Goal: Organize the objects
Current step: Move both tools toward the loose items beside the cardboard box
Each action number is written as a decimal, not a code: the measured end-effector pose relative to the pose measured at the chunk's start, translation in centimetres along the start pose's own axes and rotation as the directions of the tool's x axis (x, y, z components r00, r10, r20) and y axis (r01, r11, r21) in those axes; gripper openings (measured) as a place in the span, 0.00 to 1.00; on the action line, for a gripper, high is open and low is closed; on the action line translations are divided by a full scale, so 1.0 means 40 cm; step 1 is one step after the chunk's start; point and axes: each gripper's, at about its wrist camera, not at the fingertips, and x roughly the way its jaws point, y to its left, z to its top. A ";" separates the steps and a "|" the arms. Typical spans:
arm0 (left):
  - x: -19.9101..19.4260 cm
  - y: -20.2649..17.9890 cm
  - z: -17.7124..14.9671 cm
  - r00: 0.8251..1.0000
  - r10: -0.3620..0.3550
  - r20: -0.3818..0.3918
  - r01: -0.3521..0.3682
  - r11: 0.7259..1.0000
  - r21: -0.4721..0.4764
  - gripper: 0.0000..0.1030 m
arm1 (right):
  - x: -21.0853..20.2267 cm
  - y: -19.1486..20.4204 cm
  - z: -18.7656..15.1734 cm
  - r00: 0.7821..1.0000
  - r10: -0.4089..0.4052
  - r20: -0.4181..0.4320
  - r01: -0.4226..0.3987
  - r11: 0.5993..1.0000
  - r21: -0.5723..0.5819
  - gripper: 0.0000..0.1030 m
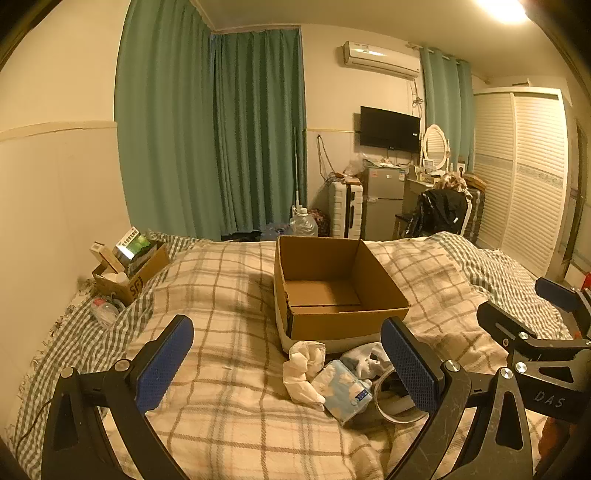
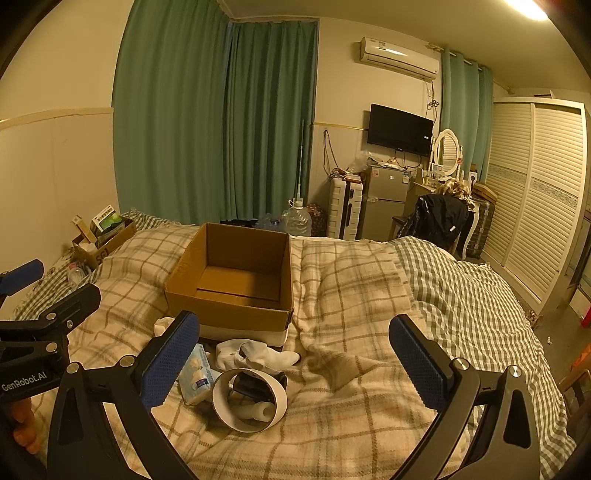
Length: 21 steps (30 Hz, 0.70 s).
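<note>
walls cream | curtains [image 1: 210, 133] green | wardrobe [image 2: 535, 192] white, louvred | ceiling light [image 1: 502, 9] on | floor mostly hidden

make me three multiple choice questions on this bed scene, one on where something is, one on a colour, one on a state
1. Where does the white sock lie?
A. inside the cardboard box
B. on the blanket in front of the cardboard box
C. on the floor by the wardrobe

2. What colour are the pads on the fingers?
A. blue
B. red
C. yellow

3. What is the state of the cardboard box?
A. taped shut
B. open and full of clothes
C. open with nothing visible inside

Answers:
1. B: the sock rests on the plaid blanket just below the box's near wall, beside the tissue pack and the white ring.
2. A: the left gripper and the right gripper both show blue textured pads.
3. C: both views look down onto the box's bare brown floor.
</note>
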 end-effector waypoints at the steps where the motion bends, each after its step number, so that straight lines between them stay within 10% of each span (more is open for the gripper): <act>1: 0.000 0.000 0.000 1.000 -0.002 -0.001 0.002 1.000 0.000 1.00 | -0.001 0.000 0.000 1.000 0.000 -0.001 0.000 1.000 -0.001 1.00; 21: 0.076 0.031 -0.034 0.990 0.041 -0.134 -0.044 0.999 -0.017 1.00 | 0.047 0.026 -0.023 0.996 0.029 -0.085 -0.034 0.998 -0.061 1.00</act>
